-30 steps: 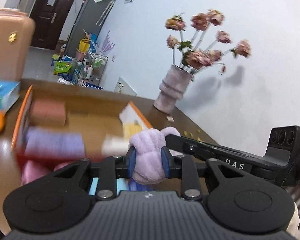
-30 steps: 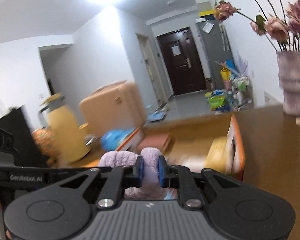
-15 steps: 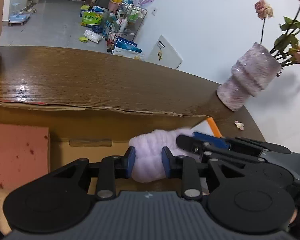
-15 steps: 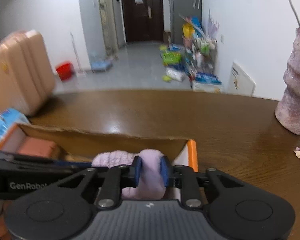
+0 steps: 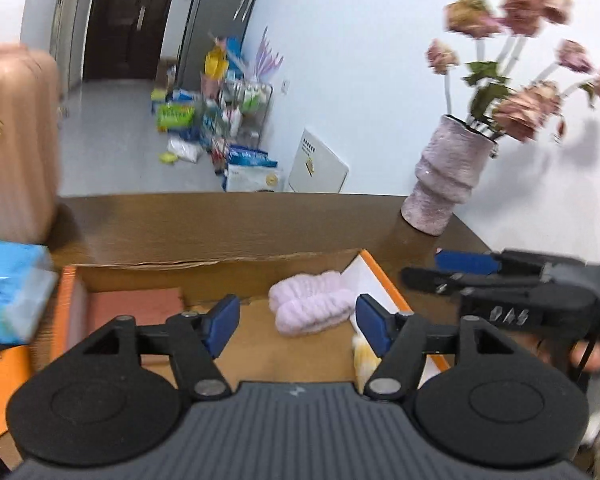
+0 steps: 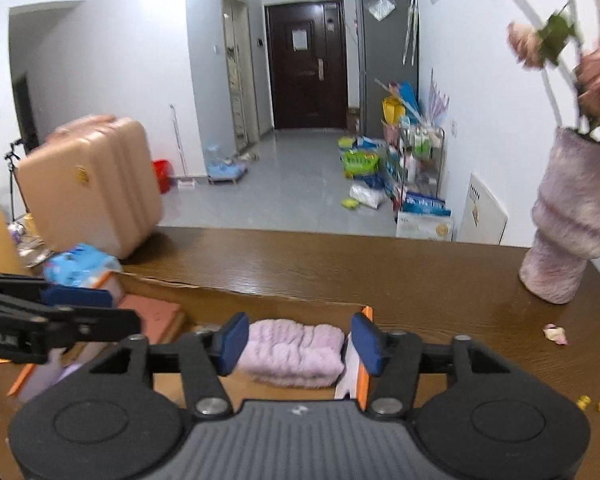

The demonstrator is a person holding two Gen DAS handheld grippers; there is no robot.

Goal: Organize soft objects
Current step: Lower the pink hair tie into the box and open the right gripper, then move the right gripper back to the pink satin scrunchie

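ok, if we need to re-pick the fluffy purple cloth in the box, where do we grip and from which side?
Probably from above, across its short width near the middle. The purple cloth lies folded flat on the floor of the cardboard box, beside the orange-edged right wall, so a side approach looks blocked there. The open right gripper already straddles it lengthwise; pinching the stacked folds mid-span should keep them together.

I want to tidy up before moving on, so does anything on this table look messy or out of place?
Yes. A fallen pink petal and yellow crumbs lie loose on the wooden table near the vase. The cardboard box has a ragged, torn top edge. The folded lilac fluffy cloth sits neatly inside.
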